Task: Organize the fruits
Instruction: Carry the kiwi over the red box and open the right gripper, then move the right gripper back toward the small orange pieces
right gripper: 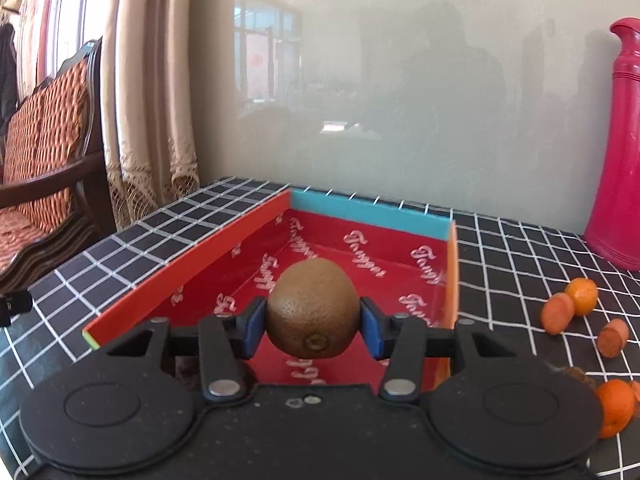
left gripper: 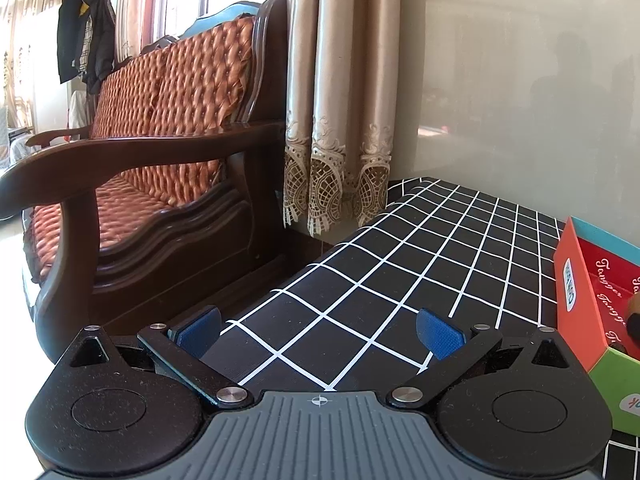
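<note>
I judge the step in hand to be carrying one fruit to its place: my right gripper (right gripper: 313,322) is clamped on a brown kiwi (right gripper: 313,309), the blue pads (right gripper: 253,327) pressing its two sides, the jaws closed only as far as the fruit's width allows, and the kiwi hangs between them above the red floor of the open box (right gripper: 188,254) that lies straight ahead of this gripper. The kiwi looks clear of the box floor, though I cannot tell by how much. The next move, as I judge it, calls for lowering the fruit onto the red lining and parting the jaws gently, since a round kiwi may roll once freed; setting it near a wall or corner would steady it. Off to the right of this gripper, outside the box on the checked table (right gripper: 516,256), lie several small orange fruits (right gripper: 582,295), some of which look like cut pieces, so more sorting seems left to do; a tall pink flask (right gripper: 624,144) stands further right and ahead. My left gripper (left gripper: 320,334) is spread wide and holds nothing, hovering over bare checked cloth, with the box's orange wall (left gripper: 576,304) just to its right, touching neither
</note>
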Action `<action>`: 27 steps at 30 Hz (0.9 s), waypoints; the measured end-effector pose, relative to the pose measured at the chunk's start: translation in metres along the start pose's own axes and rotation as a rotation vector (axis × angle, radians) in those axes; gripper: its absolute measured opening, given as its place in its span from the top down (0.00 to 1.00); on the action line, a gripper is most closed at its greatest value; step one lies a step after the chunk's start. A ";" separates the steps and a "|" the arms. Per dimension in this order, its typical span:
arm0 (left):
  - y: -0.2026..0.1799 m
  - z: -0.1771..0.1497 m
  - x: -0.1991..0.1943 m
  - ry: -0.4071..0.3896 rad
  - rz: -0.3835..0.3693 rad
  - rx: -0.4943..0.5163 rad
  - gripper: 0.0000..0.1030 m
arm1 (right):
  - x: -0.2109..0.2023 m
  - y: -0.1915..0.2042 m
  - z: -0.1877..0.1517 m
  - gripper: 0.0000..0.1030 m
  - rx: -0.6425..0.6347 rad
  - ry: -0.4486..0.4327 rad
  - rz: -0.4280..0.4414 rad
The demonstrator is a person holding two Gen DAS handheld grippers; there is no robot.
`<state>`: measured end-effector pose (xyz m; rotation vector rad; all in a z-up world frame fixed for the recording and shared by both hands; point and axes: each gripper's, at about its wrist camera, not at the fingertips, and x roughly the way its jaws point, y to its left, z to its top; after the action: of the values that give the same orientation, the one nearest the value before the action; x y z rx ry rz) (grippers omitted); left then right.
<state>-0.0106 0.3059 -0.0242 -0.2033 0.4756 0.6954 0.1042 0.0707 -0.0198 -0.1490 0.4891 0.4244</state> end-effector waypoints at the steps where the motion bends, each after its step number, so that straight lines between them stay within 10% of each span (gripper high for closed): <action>1: 0.000 0.000 0.000 0.002 -0.001 -0.001 0.00 | -0.002 0.001 0.000 0.52 -0.005 -0.012 -0.002; 5: -0.002 0.000 -0.001 0.002 -0.006 -0.001 0.00 | -0.023 0.000 0.002 0.23 -0.026 -0.102 -0.028; 27: -0.052 -0.001 -0.029 -0.028 -0.121 0.017 0.00 | -0.111 -0.191 -0.007 0.20 0.383 -0.233 -0.323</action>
<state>0.0044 0.2498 -0.0097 -0.2042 0.4384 0.5751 0.0943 -0.1438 0.0351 0.1892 0.3019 0.0250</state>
